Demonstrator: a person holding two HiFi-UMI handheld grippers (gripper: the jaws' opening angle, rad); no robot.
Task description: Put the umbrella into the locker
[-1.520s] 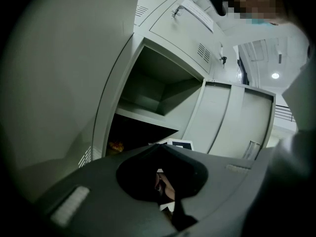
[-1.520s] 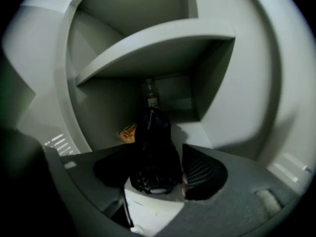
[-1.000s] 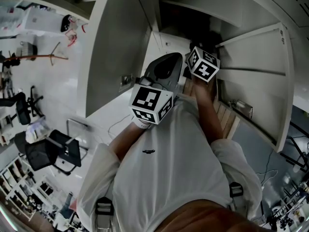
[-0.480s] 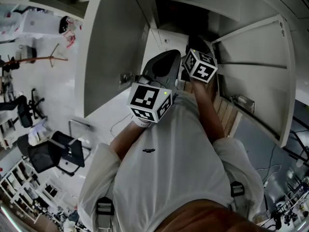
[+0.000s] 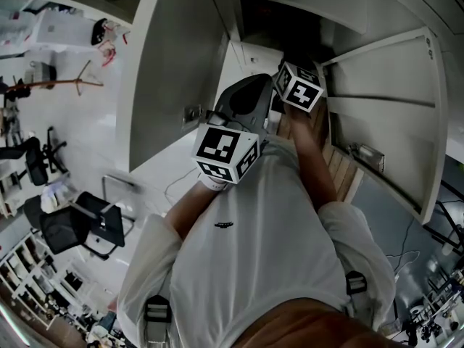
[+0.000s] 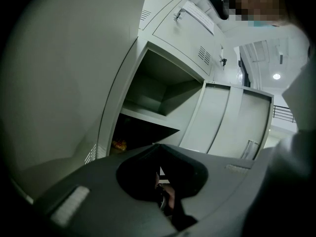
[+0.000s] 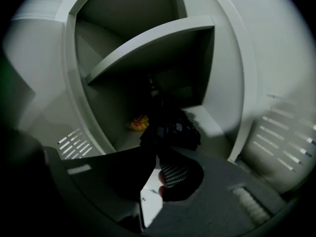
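My right tongs (image 7: 158,154) just closed, nipping the near end of the umbrella (image 7: 170,127) on the locker (image 7: 74,93) floor. Left tongs (image 6: 158,146) shut, empty. Yellow packet (image 7: 139,122) print: unreadable.

The place is an indoor workplace of the lab or office kind. A bank of grey metal lockers (image 5: 181,64) is set at the far side, with doors swung open and louvred vents (image 6: 204,56) cut into the upper doors. To the left, on a pale floor (image 5: 94,143), black swivel chairs (image 5: 70,229), a coat stand (image 5: 65,85) and open shelving (image 5: 25,268) crowded with small items are seen. A cable (image 5: 176,183) is laid loose across the floor, and a round ceiling light (image 6: 276,76) is set overhead.
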